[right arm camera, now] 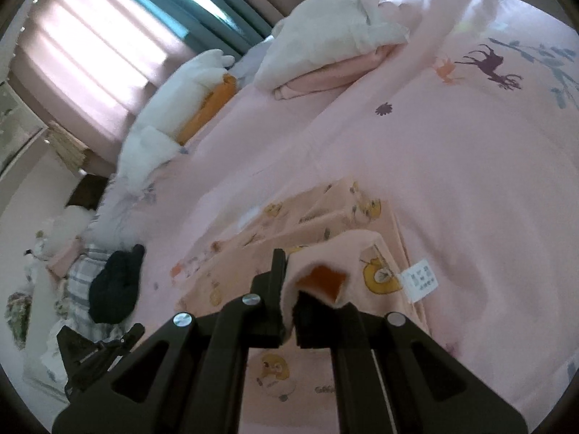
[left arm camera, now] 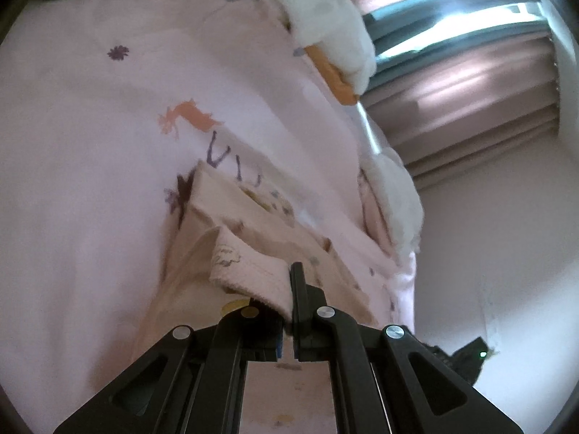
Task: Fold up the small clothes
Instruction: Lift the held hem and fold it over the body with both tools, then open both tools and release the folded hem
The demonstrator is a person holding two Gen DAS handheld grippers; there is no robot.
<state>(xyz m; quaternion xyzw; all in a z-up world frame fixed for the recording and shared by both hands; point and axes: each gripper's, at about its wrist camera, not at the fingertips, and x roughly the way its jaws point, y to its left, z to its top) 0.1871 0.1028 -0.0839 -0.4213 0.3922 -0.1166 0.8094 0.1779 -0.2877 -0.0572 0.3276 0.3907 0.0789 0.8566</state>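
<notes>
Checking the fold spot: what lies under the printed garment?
The garment lies on the pink bedspread, which shows all around it. Both the left gripper and right gripper pinch its lifted edges. Whatever is beneath its flat middle is covered.

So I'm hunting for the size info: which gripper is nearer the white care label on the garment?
Right. The right gripper pinches the peach garment just beside the white care label. The left gripper grips another edge; no label shows in its view.

The garment (right arm camera: 307, 224) is lying on the bedspread (right arm camera: 470, 181) at lower centre of the right wrist frame; pillows (right arm camera: 325, 50) are sitting behind it, upper centre, a dark bundle (right arm camera: 114, 289) lower left.
</notes>
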